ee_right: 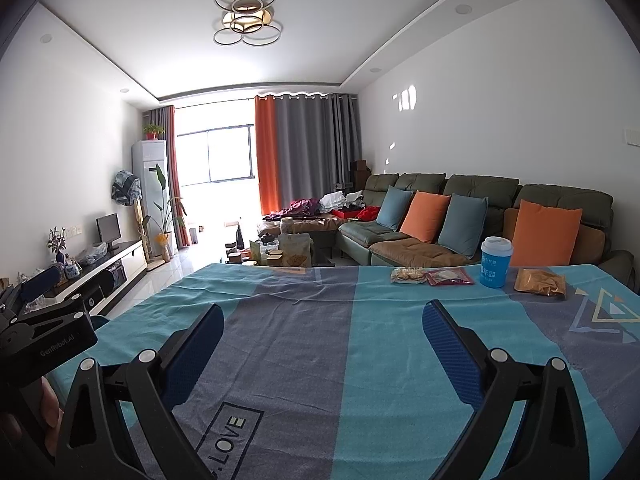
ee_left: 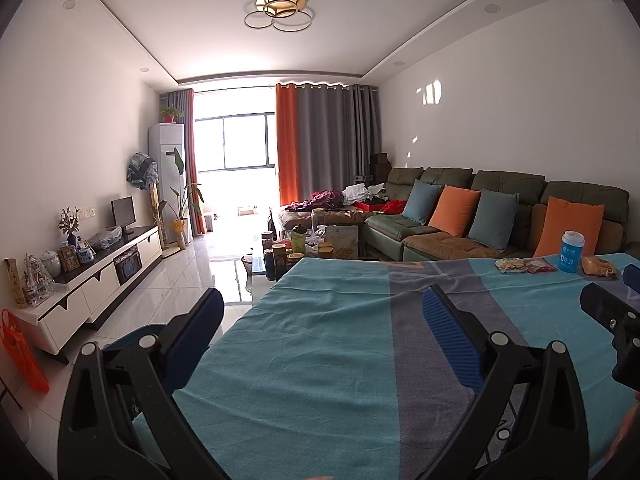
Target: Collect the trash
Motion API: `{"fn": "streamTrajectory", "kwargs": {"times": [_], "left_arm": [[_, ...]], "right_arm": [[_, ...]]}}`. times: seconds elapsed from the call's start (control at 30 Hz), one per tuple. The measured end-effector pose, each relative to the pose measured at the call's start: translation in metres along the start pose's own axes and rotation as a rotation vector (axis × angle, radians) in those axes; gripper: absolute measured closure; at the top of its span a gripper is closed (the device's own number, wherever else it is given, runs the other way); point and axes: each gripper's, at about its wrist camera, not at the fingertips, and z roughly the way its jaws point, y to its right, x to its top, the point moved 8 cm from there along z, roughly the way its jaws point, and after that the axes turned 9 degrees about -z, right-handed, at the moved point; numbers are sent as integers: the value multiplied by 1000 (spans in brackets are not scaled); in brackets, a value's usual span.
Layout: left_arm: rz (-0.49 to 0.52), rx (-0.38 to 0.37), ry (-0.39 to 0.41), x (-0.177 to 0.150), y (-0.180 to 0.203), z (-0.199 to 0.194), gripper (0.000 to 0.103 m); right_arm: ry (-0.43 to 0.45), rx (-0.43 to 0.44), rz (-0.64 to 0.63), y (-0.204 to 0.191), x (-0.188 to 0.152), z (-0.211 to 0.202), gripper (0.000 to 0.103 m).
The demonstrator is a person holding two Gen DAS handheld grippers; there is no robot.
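Right gripper [ee_right: 322,354] with jaws spread wide and empty, level above the tablecloth [ee_right: 304,364]. Left gripper [ee_left: 320,340] likewise open, farther off. Trash along the far right edge: blue cup [ee_right: 495,262], brown packet [ee_right: 540,282], red wrapper [ee_right: 449,277], snack bag [ee_right: 408,275]. Nearer the right hand.
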Motion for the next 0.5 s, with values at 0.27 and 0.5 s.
{"fn": "streamTrajectory", "kwargs": {"times": [0.27,0.5], "left_arm": [[1,0,-2,-1,0,1,5],[2,0,-1,-1,0,2,5]], "right_arm": [[0,-3,-1,2,0,0,7],[-2,-3,5,2,-1,-1,7]]}}
